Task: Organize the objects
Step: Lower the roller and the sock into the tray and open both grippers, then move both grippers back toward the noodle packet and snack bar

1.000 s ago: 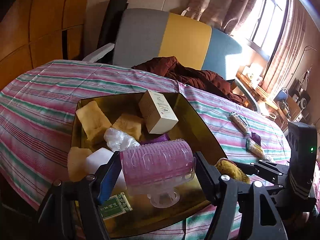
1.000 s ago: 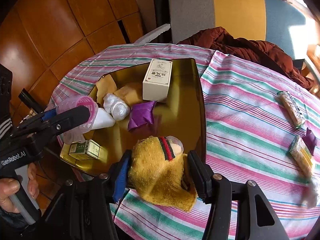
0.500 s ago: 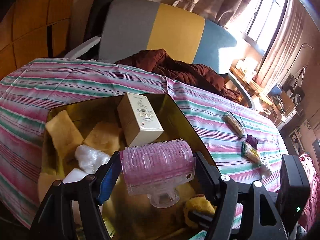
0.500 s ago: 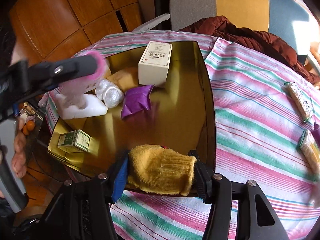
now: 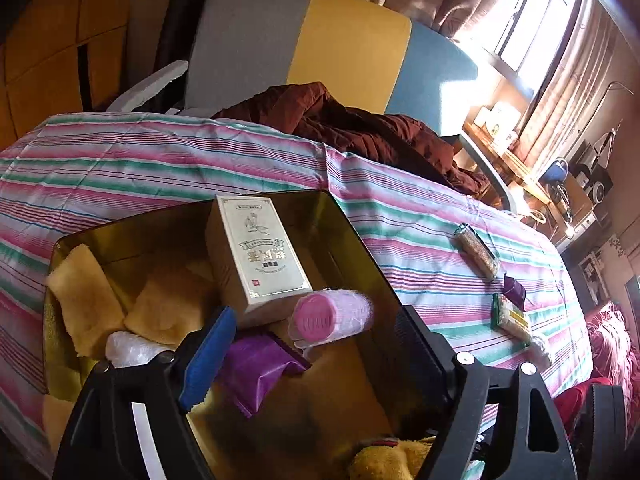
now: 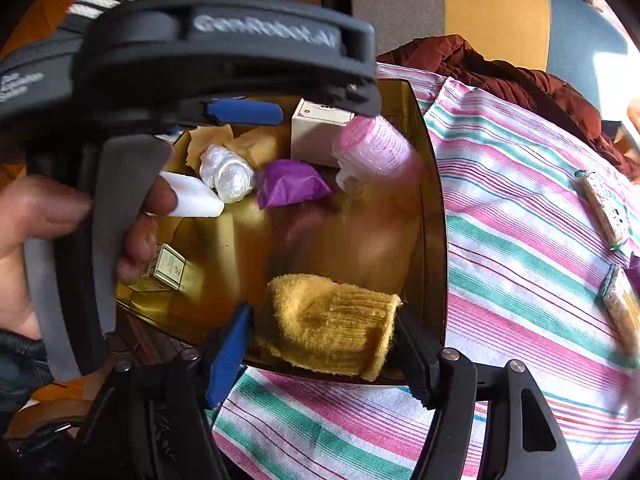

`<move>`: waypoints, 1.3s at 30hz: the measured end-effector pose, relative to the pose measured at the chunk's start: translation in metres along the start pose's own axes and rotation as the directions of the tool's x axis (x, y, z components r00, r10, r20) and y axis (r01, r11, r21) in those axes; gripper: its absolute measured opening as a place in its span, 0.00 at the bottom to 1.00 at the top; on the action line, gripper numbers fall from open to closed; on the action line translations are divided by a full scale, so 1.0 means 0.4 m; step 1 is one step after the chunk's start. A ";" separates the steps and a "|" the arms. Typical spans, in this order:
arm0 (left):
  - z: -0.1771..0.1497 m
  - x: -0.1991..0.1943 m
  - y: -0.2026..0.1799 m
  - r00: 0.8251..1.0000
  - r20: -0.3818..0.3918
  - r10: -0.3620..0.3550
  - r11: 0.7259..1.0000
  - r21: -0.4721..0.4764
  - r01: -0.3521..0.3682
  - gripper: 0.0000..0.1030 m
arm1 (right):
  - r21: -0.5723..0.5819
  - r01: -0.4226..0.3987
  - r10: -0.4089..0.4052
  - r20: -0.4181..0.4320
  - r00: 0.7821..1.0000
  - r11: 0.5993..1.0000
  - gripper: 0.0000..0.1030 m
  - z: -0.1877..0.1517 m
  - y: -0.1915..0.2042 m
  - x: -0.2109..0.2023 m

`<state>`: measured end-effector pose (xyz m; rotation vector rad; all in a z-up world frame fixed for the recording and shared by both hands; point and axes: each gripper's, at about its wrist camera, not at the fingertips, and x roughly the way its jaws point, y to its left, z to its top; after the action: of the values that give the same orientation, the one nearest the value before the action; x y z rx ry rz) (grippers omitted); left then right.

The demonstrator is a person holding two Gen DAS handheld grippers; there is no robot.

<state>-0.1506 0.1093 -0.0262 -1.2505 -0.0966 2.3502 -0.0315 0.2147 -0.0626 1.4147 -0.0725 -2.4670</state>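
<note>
Right wrist: left gripper [image 6: 240,114] blocks tray [image 6: 434,208] & white box [image 6: 316,136].

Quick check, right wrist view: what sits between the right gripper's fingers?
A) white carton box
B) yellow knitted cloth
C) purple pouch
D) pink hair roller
B: the yellow knitted cloth lies between the right gripper fingers at the near edge of the gold tray, jaws opening; the pink hair roller is farther back in the tray.
</note>
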 end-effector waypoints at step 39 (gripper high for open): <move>-0.171 -0.216 0.012 0.990 0.105 0.089 0.995 0.031 -0.093 0.81 | 0.208 0.193 -0.227 0.158 0.961 0.959 1.00 -0.011 -0.127 -0.185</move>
<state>-0.0571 0.0564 -0.0011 -1.1379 -0.0317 2.4837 -0.0046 0.2844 -0.0123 1.3280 -0.2124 -2.8279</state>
